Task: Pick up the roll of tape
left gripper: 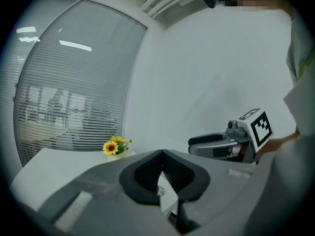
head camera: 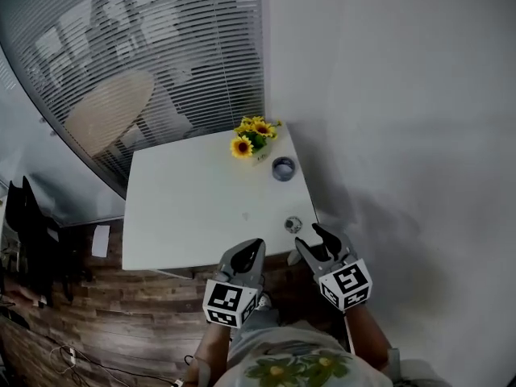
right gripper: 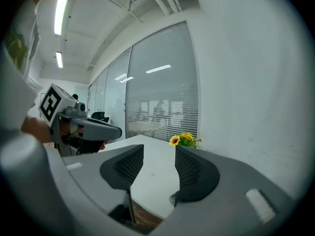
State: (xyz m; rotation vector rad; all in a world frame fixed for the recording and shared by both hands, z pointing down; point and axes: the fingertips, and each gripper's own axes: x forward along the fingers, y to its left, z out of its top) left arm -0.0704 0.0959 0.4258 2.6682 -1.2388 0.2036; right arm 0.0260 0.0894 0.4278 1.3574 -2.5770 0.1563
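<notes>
**Reaching in: the tape is not yet grasped**

The step in hand looks like the approach, with both grippers short of their target. The white bench (head camera: 185,208) fills the middle of the head view. At the lower centre of that view the left gripper (head camera: 248,248) hangs over the bench's near edge. The left gripper view shows its fingers (left gripper: 145,173) clenched tip to tip with nothing between them.

Further right, at the upper centre, a bunch of sunflowers (head camera: 253,135) stands at the far edge of the bench. Just beside it, toward the lower right, a blue-grey ring lies flat. I take this ring to be the roll of tape (head camera: 283,168); it is well apart from both grippers. A small round thing (head camera: 293,225) sits near the bench's near right corner, too small to identify.

At the lower right, the right gripper (head camera: 311,239) hovers just off that corner. Its fingers (right gripper: 194,173) are released and spread wide, and only the bench top and the sunflowers show through the gap.

The right gripper seems the better placed for the pick, being open and on the tape's side. The next move likely calls for it to travel up the frame past the small round thing. It would then sink to the bench top and straddle the ring, or put one finger into its hole, before closing. Coming in from the near side should keep the fingers off the petals.
</notes>
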